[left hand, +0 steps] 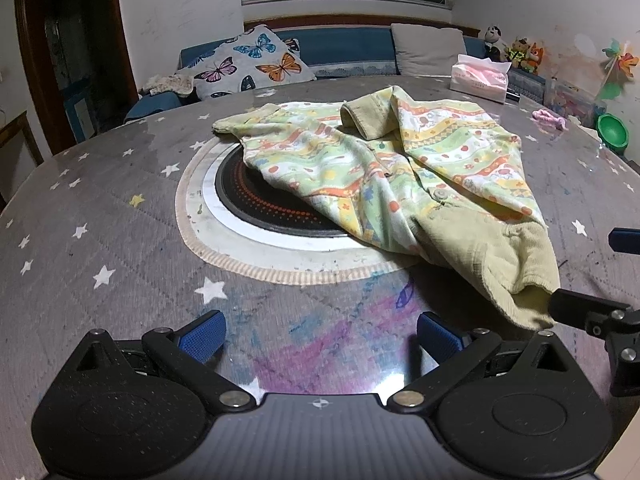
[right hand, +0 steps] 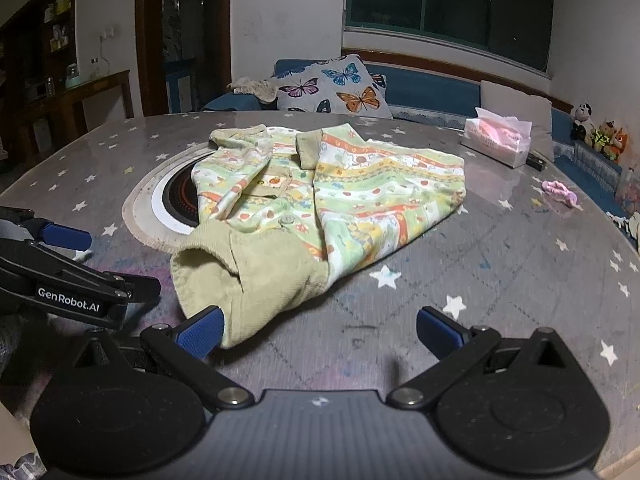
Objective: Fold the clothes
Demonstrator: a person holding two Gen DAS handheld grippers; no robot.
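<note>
A small patterned child's jacket (left hand: pixel 384 168) with green, yellow and orange stripes and olive cuffs and hem lies crumpled on the round star-print table (left hand: pixel 100 216); it also shows in the right wrist view (right hand: pixel 344 200). My left gripper (left hand: pixel 320 334) is open and empty over bare table, left of the olive hem. My right gripper (right hand: pixel 318 332) is open, its left fingertip (right hand: pixel 200 334) touching the olive hem (right hand: pixel 248 280). The right gripper's fingers (left hand: pixel 588 308) show at the hem's edge in the left wrist view. The left gripper (right hand: pixel 68 264) shows at the left of the right wrist view.
A round black hotplate (left hand: pixel 256 200) with a white ring sits in the table's middle, partly under the jacket. A tissue box (left hand: pixel 478 78), a pink hair tie (left hand: pixel 550 117) and a green bowl (left hand: pixel 612 132) stand at the far right. A sofa with a butterfly cushion (left hand: pixel 252 62) lies beyond.
</note>
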